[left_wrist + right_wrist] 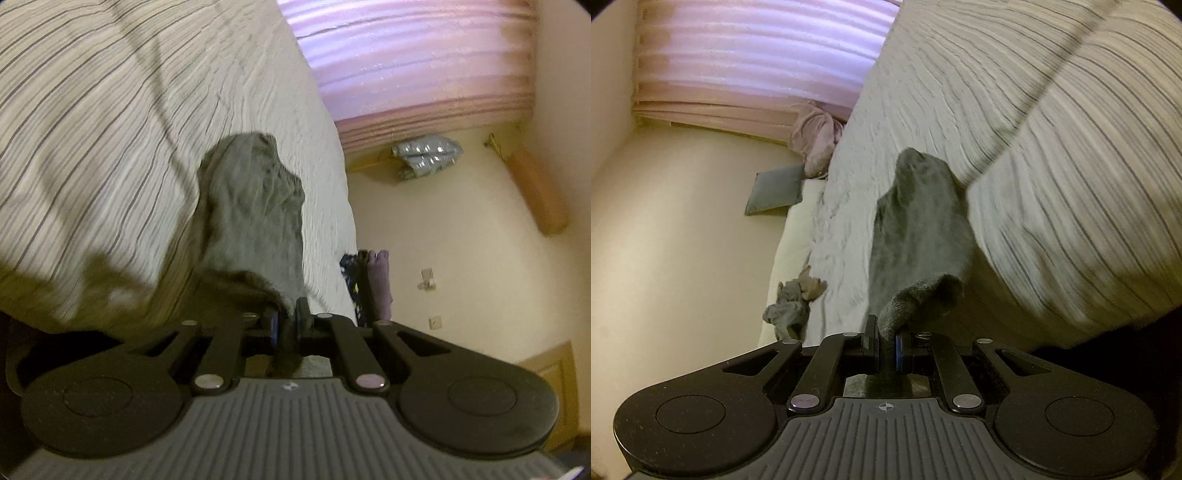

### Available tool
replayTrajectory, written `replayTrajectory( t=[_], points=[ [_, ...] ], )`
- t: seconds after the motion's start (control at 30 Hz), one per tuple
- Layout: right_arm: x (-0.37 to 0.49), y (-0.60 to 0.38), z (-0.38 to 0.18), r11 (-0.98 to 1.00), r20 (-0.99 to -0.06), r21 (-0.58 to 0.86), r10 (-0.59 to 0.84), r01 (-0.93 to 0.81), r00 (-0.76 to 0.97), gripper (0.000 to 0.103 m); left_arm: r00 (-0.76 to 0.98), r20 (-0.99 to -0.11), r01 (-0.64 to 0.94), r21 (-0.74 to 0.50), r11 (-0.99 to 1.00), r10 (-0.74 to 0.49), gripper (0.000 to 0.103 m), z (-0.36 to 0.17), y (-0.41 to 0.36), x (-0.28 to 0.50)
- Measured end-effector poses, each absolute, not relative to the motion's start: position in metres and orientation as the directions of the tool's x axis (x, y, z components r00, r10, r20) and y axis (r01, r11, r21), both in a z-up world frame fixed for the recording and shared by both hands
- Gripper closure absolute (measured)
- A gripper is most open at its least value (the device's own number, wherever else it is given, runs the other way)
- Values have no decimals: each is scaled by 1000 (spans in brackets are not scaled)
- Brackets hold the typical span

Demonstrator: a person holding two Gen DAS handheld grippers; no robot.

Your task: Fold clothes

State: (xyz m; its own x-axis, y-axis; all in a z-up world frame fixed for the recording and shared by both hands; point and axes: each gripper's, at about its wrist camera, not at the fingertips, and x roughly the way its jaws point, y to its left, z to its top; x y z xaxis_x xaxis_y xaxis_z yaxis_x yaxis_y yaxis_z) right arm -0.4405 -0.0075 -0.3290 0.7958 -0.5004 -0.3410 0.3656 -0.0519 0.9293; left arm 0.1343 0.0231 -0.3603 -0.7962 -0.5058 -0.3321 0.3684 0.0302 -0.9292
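Landmark: the bed with its pale crinkled cover; every place below is given from it.
Left gripper: jaws nearly closed, pinching 1 edge of the grey garment.
Garment from left gripper: it runs straight ahead, away from the fingers, its long axis pointing along the bed toward the pink curtain; its far end hangs over the cover, whether touching it I cannot tell.
Striped cloth: to the left of the garment in this view, over the bed and blurred.
Right gripper: jaws likewise almost closed, clamped on another grey edge of the garment.
Garment from right gripper: ahead and rising, with the striped cloth to its right.
Nearer hand: neither; each grips its own edge.
Loose clothes: at the bed's left edge, well apart.
Judgement: the garment looks stretched between the 2 grippers, ready to be laid flat on the bed.
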Motion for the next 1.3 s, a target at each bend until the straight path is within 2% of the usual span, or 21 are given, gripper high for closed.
replayTrajectory(
  t=[0.23,0.33,0.47,0.5,0.53,0.57,0.6,0.7,0.77,0.87,1.03,1.17,1.3],
  points=[
    [-440,-96,-337,-218,-359,933,-500,287,788,96,-797,-358,330,-933,146,-487,94,-367,-73,125],
    [-437,-138,-359,-328,-393,911,-508,250,766,96,-792,-357,287,-934,214,-495,93,-388,-118,121],
    [-438,-179,-399,-506,-440,850,-527,147,727,94,-772,-402,260,-906,333,-492,92,-417,-159,117],
    [-439,-184,-405,-526,-440,842,-539,121,719,79,-776,-402,251,-904,345,-487,91,-420,-165,116],
    [-440,-189,-411,-544,-440,834,-551,95,709,68,-780,-400,242,-902,356,-482,89,-423,-171,115],
    [-441,-194,-417,-562,-441,824,-562,68,700,51,-784,-392,239,-906,350,-480,86,-423,-173,115],
    [-443,-196,-417,-545,-431,836,-582,63,690,45,-789,-384,236,-910,342,-479,81,-421,-176,116],
    [-450,-198,-405,-428,-389,897,-650,109,652,45,-783,-350,213,-928,307,-514,67,-414,-179,121],
    [-458,-195,-394,-367,-412,908,-686,203,600,45,-744,-349,226,-934,276,-569,63,-406,-179,129],
    [-461,-190,-379,-282,-459,882,-694,377,555,45,-703,-365,290,-931,222,-610,62,-394,-174,138],
    [-446,-178,-362,-54,-498,782,-655,621,569,45,-718,-442,464,-880,103,-538,58,-390,-163,124],
    [-438,-185,-373,15,-512,740,-636,673,577,45,-715,-458,503,-862,66,-527,56,-398,-167,111],
    [-424,-195,-392,54,-507,742,-607,669,611,45,-712,-458,520,-853,38,-532,58,-405,-177,99]
  ],
)
